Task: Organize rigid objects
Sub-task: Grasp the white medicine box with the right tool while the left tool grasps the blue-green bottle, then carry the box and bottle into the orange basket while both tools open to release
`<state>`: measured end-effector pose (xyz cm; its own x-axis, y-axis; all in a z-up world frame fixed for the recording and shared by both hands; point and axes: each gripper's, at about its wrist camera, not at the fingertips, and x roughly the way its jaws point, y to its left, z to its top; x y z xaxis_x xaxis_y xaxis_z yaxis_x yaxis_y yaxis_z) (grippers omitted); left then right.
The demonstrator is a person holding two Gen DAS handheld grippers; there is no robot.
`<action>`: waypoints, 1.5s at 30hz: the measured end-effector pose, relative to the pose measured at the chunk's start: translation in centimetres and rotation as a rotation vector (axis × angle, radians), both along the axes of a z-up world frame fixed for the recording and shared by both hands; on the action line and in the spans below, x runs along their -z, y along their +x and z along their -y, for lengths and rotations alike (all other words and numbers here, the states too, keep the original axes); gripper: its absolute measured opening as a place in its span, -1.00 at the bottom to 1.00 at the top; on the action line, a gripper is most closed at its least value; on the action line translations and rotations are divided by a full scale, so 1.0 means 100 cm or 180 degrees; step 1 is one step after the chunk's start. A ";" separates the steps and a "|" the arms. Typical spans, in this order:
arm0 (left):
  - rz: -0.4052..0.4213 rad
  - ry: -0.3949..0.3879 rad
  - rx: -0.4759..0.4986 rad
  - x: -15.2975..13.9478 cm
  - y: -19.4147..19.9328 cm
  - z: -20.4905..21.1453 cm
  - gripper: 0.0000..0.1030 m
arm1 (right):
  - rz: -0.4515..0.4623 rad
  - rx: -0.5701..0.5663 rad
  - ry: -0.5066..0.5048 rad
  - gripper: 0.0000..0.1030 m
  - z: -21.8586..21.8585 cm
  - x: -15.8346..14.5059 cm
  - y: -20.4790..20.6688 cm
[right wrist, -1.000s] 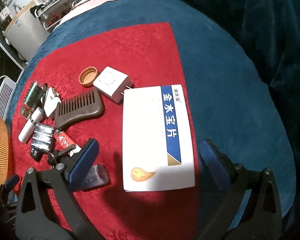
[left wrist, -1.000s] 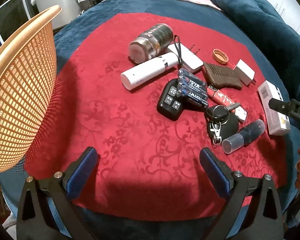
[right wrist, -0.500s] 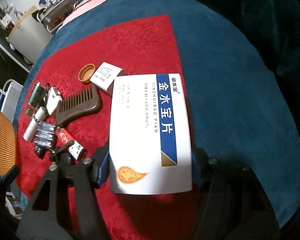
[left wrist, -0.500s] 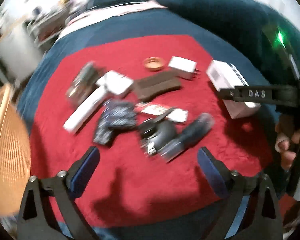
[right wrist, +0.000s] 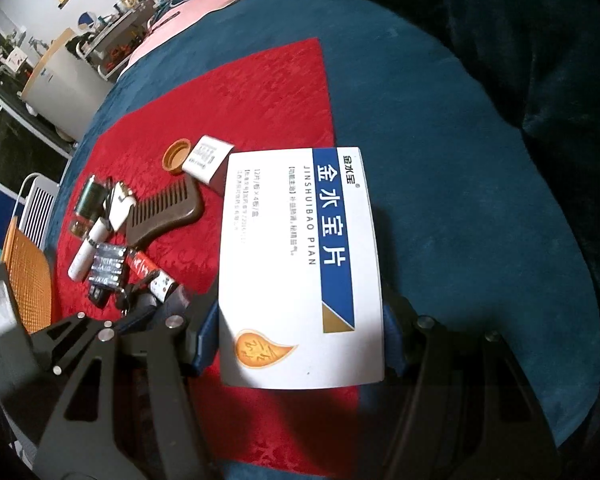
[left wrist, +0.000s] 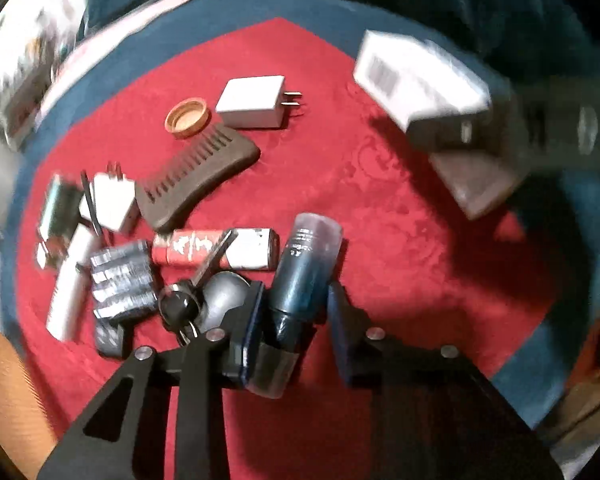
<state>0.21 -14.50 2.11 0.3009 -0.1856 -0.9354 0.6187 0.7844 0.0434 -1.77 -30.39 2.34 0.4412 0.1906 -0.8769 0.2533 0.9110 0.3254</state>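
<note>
My left gripper [left wrist: 294, 334] closes around a dark blue tube [left wrist: 306, 276] on the red cloth [left wrist: 400, 248], beside the keys [left wrist: 180, 304].

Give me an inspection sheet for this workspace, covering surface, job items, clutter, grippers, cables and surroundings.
Surface: red patterned cloth over a blue blanket.
Job's things: medicine box lifted off the cloth; dark tube between the left fingers.
Clutter: wooden comb, orange cap, white charger, batteries, keys, red-and-white packet.
Grippers: left gripper closed around the tube; right gripper clamps the box.
Cables: thin black cord, blurred.
Surroundings: orange basket; white appliance behind.
</note>
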 end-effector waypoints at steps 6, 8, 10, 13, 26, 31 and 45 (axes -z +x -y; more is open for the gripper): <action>-0.0100 -0.0699 -0.0652 -0.030 0.010 -0.063 -0.40 | 0.0128 -0.0146 -0.0062 0.28 -0.016 -0.010 -0.003; -0.0047 -0.0784 -0.0810 -0.040 0.012 -0.088 -0.40 | 0.0188 -0.0195 -0.0060 0.28 -0.023 -0.016 -0.004; 0.0043 -0.0806 -0.0918 -0.051 0.008 -0.103 -0.40 | 0.0228 -0.0251 -0.0041 0.28 -0.031 -0.022 -0.003; 0.0219 -0.0890 -0.1084 -0.073 -0.015 -0.118 -0.40 | 0.0287 -0.0388 -0.0011 0.28 -0.048 -0.032 0.000; 0.0783 -0.1176 -0.2246 -0.146 -0.039 -0.247 -0.40 | 0.0659 -0.1378 0.0363 0.28 -0.183 -0.089 0.025; 0.0831 -0.1192 -0.2831 -0.145 -0.048 -0.303 -0.40 | 0.0766 -0.1744 0.0531 0.28 -0.241 -0.107 0.031; 0.0684 -0.1083 -0.3708 -0.096 -0.043 -0.393 -0.40 | 0.0579 -0.2229 0.0738 0.28 -0.358 -0.098 0.051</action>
<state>-4.11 24.79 11.72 0.5916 0.0719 -0.8030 -0.4521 0.8543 -0.2565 3.34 5.37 12.11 0.2832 0.6498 -0.7054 -0.4348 0.7425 0.5095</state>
